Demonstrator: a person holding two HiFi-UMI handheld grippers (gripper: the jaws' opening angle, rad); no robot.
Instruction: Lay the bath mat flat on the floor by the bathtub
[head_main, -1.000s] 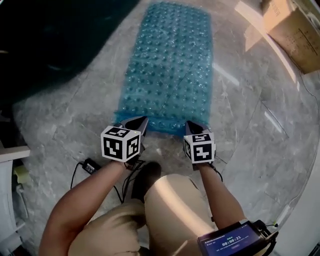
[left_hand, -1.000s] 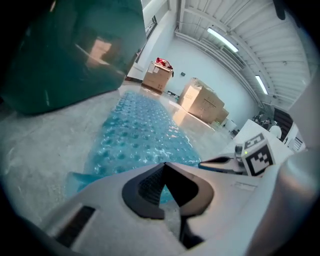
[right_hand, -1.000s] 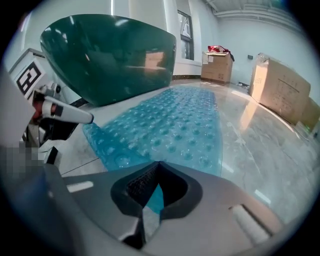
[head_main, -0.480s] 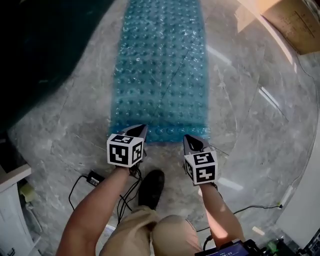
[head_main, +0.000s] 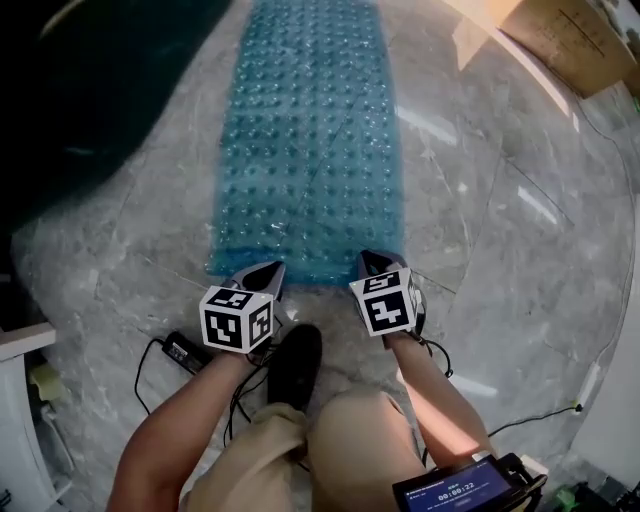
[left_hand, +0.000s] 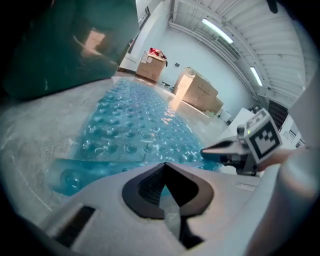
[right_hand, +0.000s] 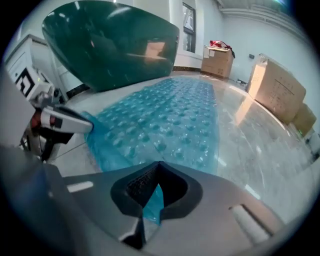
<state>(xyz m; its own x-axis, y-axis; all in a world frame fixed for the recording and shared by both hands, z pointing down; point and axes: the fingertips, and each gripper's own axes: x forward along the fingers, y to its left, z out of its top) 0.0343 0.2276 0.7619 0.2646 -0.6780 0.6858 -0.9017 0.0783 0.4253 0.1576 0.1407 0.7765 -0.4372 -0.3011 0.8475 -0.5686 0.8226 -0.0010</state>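
My left claw (head_main: 262, 272) and right claw (head_main: 376, 262) were each clamped shut on the near edge of the bath mat (head_main: 310, 150), which stretched toward 12 o'clock on the floor (head_main: 500, 230), the bathtub (head_main: 90, 90) at 10 o'clock.

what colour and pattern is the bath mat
The bath mat is translucent blue, covered in rows of small raised bumps; it shows best in the head view.

Bright ceiling strip lights (left_hand: 218, 30) glare off the glossy floor (head_main: 500, 240), while fisheye edges blur and darken
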